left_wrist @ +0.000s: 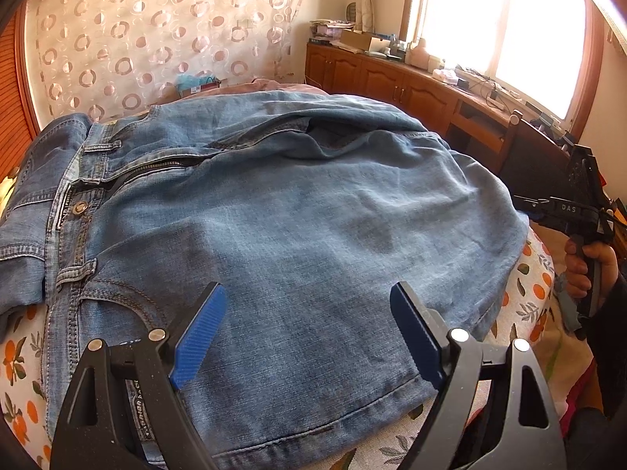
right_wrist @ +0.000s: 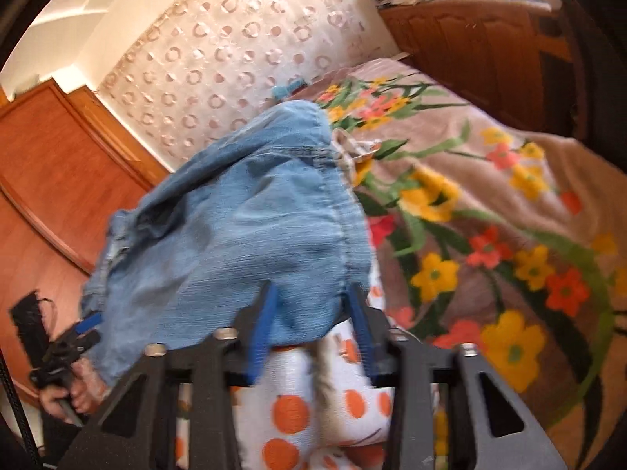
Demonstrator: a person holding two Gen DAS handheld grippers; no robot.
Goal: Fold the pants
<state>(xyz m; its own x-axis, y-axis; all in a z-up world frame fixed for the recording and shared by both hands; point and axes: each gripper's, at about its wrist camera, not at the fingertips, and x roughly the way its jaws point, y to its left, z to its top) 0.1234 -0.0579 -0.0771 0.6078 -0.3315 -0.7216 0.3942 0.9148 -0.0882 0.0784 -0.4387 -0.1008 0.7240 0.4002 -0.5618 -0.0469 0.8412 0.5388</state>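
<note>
Floral blanket (right_wrist: 490, 203) only right-wrist view

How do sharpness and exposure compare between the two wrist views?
Left wrist view: sharp on the jeans, but the window is blown out. Right wrist view: motion-smeared throughout, the jeans soft, exposure even. Both show fisheye bending.

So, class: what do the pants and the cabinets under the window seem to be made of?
Pants: looks like faded blue denim, matte, with a woven grain, stitched seams and a metal button. Cabinets: apparently wood or wood veneer, reddish-brown and glossy, with panelled doors.
</note>
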